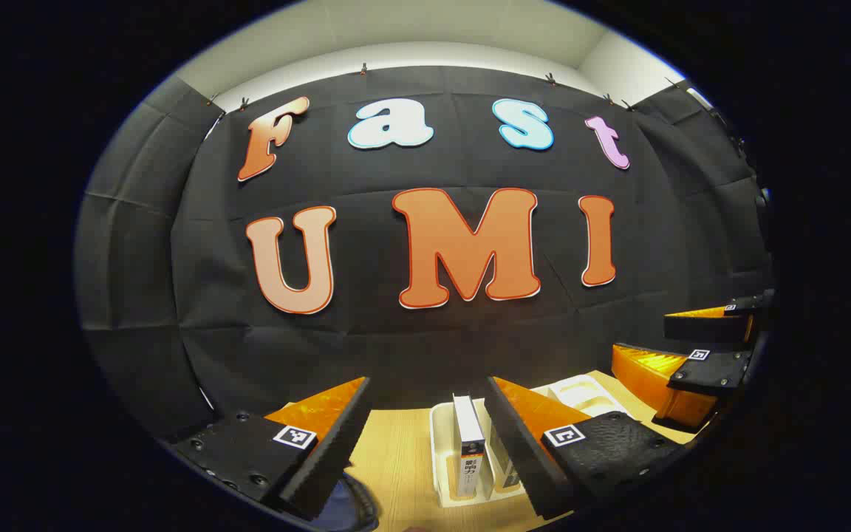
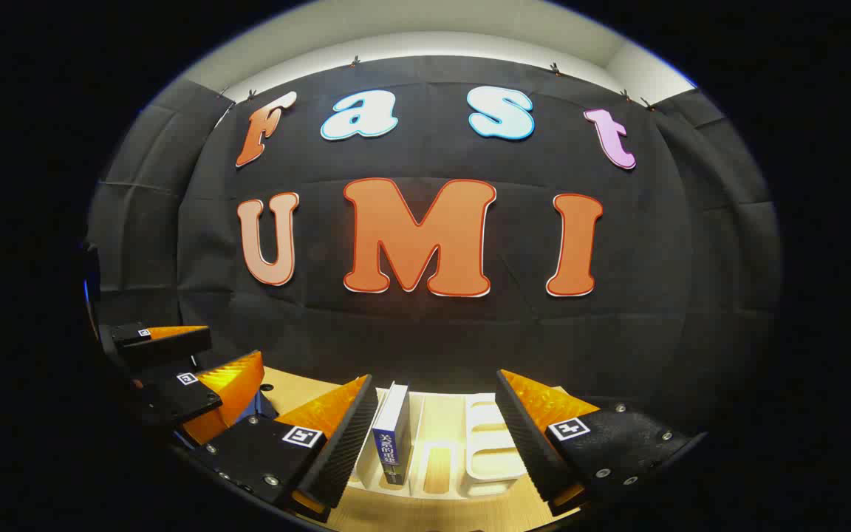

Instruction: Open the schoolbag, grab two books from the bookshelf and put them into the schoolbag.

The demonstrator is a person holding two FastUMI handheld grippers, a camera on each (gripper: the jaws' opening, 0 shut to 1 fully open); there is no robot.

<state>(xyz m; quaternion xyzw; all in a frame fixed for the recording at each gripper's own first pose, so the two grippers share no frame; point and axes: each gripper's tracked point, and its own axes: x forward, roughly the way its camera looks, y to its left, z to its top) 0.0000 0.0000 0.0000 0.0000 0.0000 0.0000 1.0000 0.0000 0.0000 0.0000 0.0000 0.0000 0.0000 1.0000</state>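
Left gripper view: the left gripper (image 1: 425,403) has its fingers spread wide, holding nothing; a white-spined book (image 1: 467,443) stands upright in the white bookshelf (image 1: 438,451) on the worktop (image 1: 388,458), between the fingers. Right gripper view: the right gripper (image 2: 436,399) is likewise spread wide; a blue-spined book (image 2: 390,436) stands just beside its left finger.

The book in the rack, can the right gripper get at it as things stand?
Probably yes: the right gripper is open, the book stands upright between its fingers, and nothing blocks the way.
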